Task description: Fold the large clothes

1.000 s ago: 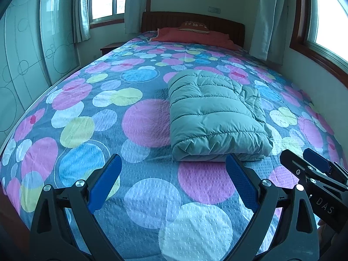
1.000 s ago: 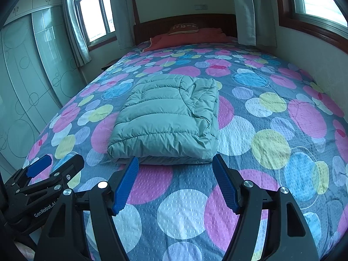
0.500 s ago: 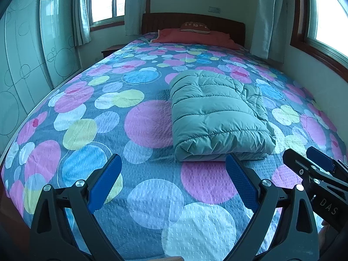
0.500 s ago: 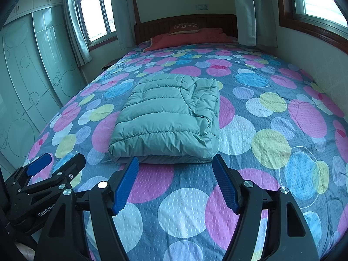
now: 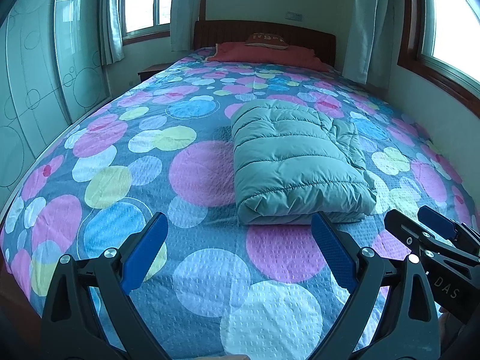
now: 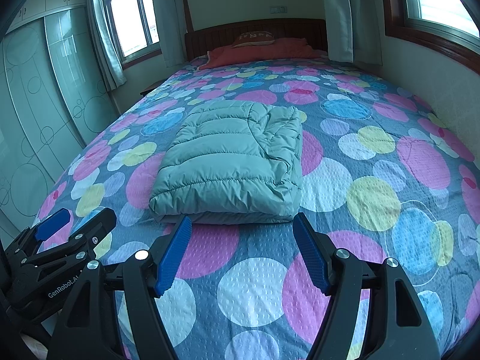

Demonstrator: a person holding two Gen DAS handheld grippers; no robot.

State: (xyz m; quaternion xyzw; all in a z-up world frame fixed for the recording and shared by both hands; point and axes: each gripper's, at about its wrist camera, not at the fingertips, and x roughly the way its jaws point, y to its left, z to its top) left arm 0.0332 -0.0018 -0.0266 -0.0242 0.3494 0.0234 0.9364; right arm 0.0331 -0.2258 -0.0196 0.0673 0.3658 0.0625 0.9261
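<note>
On the bed [image 5: 99, 186], the puffer jacket [image 5: 294, 165] lies folded; left tool [image 5: 237, 250] and right tool [image 6: 241, 250] spread, empty, apart from it; folding likely complete, next: withdraw or tidy

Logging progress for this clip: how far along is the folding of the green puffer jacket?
Done: the green puffer jacket lies on the bed as a compact folded bundle. In hand: nothing; the left gripper and right gripper are both open, short of it. Left: apparently nothing, perhaps tidying the looser right edge.
</note>
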